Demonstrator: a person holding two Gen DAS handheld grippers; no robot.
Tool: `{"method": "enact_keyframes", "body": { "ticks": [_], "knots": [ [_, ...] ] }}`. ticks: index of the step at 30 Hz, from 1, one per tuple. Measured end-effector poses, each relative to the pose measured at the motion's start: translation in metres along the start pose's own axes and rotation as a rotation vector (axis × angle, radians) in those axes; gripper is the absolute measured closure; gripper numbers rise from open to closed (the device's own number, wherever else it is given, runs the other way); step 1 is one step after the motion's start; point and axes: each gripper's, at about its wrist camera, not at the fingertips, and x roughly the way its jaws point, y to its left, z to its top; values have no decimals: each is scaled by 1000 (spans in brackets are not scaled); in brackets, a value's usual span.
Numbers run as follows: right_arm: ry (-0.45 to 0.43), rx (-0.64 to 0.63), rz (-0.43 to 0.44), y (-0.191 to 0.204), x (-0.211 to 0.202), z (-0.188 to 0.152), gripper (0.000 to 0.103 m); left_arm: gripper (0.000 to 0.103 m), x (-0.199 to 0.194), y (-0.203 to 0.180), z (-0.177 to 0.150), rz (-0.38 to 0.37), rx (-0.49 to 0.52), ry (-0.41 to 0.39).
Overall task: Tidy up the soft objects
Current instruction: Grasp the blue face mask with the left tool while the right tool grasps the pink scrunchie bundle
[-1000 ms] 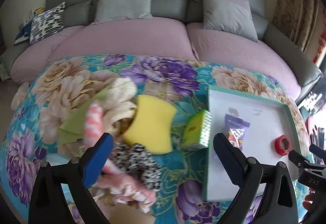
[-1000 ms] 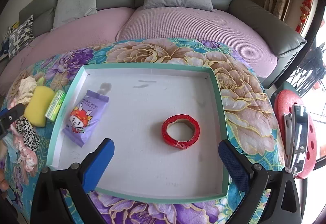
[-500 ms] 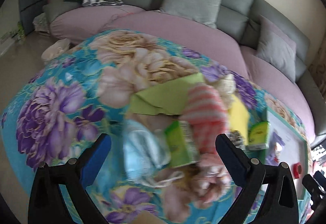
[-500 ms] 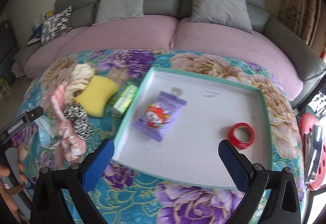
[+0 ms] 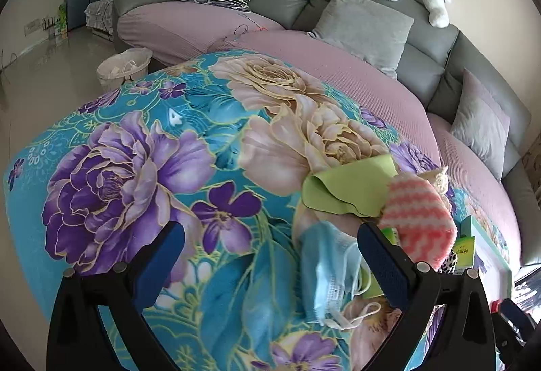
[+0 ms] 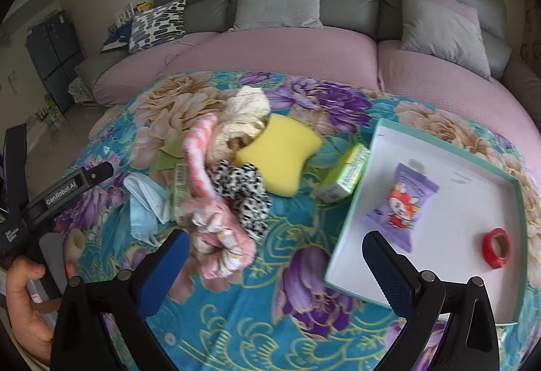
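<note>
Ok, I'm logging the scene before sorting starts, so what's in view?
Sponge: 1, yellow, mid-pile.
Scrunchie: 1, black-and-white spotted, before the sponge.
Striped cloth: 1, pink-white, across the pile.
Green cloth: 1, pile's far-left edge.
Face mask: 1, light blue, left of pile.
Green box: 1, beside the tray.
Tray: 1, white, teal rim, right.
Snack packet: 1, purple, in tray.
Tape roll: 1, red, in tray.
Left tool: open, empty.
Right tool: open, empty.
</note>
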Motion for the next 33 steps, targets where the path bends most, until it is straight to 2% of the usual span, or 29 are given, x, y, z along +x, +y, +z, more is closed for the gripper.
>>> {"method": "enact_keyframes", "body": {
  "ticks": [6,13,18,20,21,24,26,29,33],
  "knots": [
    [43,-52,27,24,25,-4,0,1,6,10,0,-41,-17,34],
    [98,-71,49,36,55,-17,0,1,28,-3,-8,-76,10,127],
    [105,-102,50,45,63,-19,0,2,32,-13,-12,-106,36,152],
    [109,-106,53,46,66,-20,6,3,32,-17,-14,-114,50,154],
    [113,-107,54,47,68,-21,10,6,33,-19,-14,-118,59,157],
    [109,-106,60,47,71,-21,13,19,39,-25,-18,-126,79,184],
    [107,-113,60,48,72,-22,18,20,45,-28,-21,-128,87,204],
    [110,-120,56,50,75,-22,19,37,50,-31,-24,-124,97,229],
    [120,-117,53,50,79,-24,28,46,51,-33,-26,-111,116,227]
  ]
}}
